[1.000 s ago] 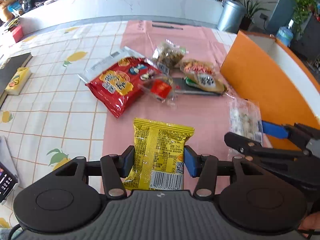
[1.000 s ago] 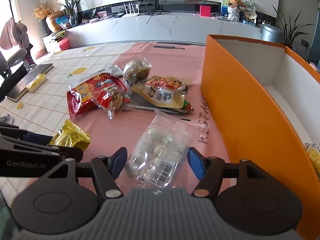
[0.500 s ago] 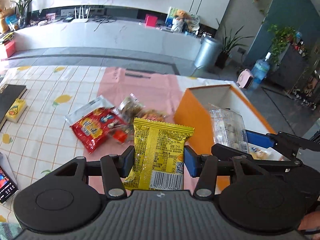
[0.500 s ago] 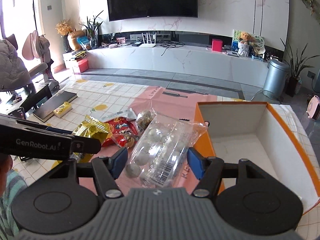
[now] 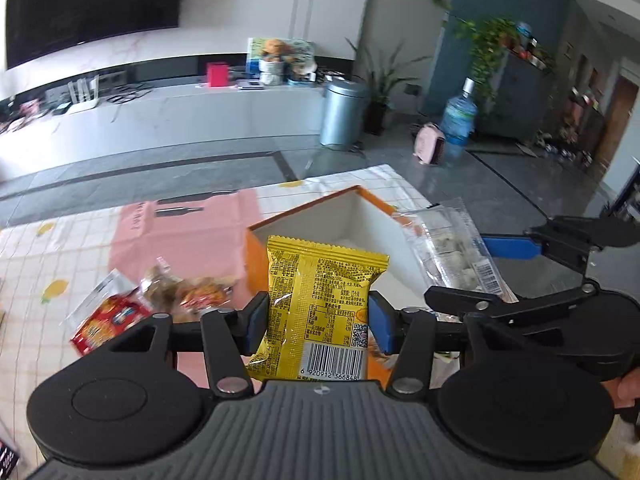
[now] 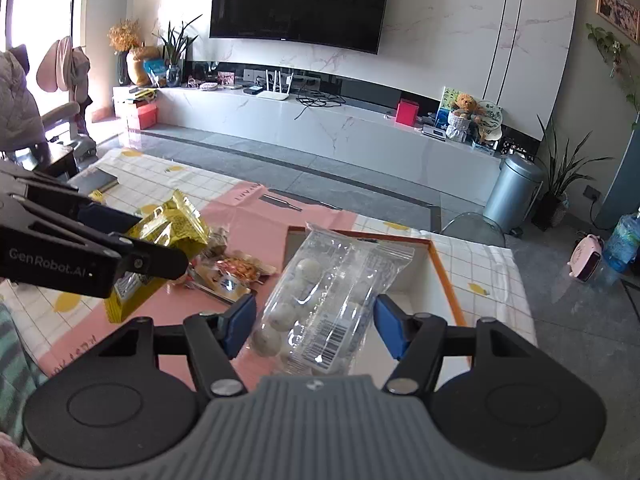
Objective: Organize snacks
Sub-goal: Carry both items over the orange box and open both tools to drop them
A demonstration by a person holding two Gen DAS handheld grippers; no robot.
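My left gripper (image 5: 318, 316) is shut on a yellow snack packet (image 5: 324, 280), held upright in the air in front of the orange box (image 5: 256, 236). My right gripper (image 6: 316, 328) is shut on a clear bag of white balls (image 6: 324, 296), raised over the near edge of the same orange box (image 6: 440, 276), whose white inside shows. In the left wrist view the right gripper (image 5: 456, 268) and its clear bag (image 5: 452, 248) hang just right of the yellow packet. The right wrist view shows the left gripper (image 6: 156, 240) with the yellow packet (image 6: 180, 224) at the left.
Several snacks lie on the pink mat (image 5: 184, 236) left of the box: a red packet (image 5: 108, 316), a brown bag (image 5: 160, 284) and an orange-red bag (image 5: 204, 292). A lemon-print checked cloth (image 6: 488, 272) covers the table. A book (image 6: 96, 178) lies at its far left.
Both grippers have risen from the table with their packets and swung right toward the orange box. The snacks left on the mat now sit lower and further left.
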